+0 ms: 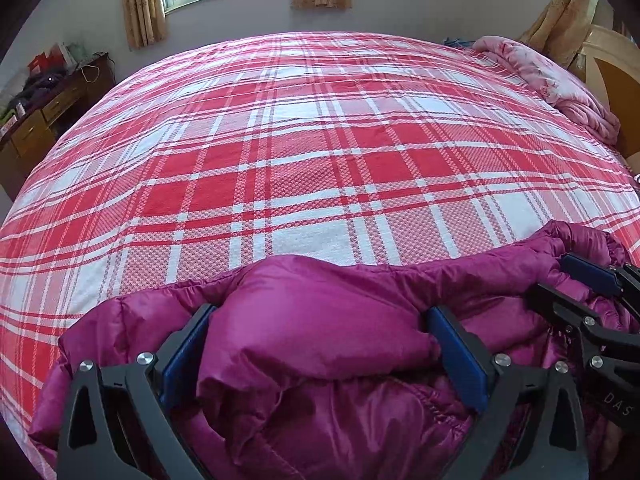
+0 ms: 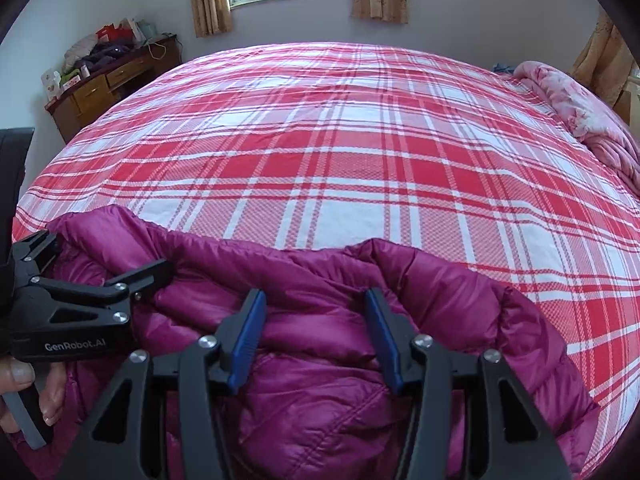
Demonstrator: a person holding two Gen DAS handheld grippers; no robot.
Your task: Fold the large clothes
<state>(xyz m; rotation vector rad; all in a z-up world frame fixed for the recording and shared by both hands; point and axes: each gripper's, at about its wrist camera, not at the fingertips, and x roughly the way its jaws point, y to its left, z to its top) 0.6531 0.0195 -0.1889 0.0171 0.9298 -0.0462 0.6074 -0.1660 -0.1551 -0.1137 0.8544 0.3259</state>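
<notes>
Bedroom, plaid-covered bed (image 1: 320, 152) | magenta down jacket (image 1: 320, 340) is laid at the near edge | left gripper (image 1: 320, 344) jaws are pinched on a puffed fold | right gripper (image 2: 316, 336) jaws are pressed on the jacket's quilting | pink quilt (image 1: 560, 84) is bunched far right | wooden desk (image 2: 108, 80) is seen far left.

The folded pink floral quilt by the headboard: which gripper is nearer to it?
Right. The pink floral quilt lies at the bed's far right; the right gripper works the jacket's right side, and the left gripper sits further left.
</notes>
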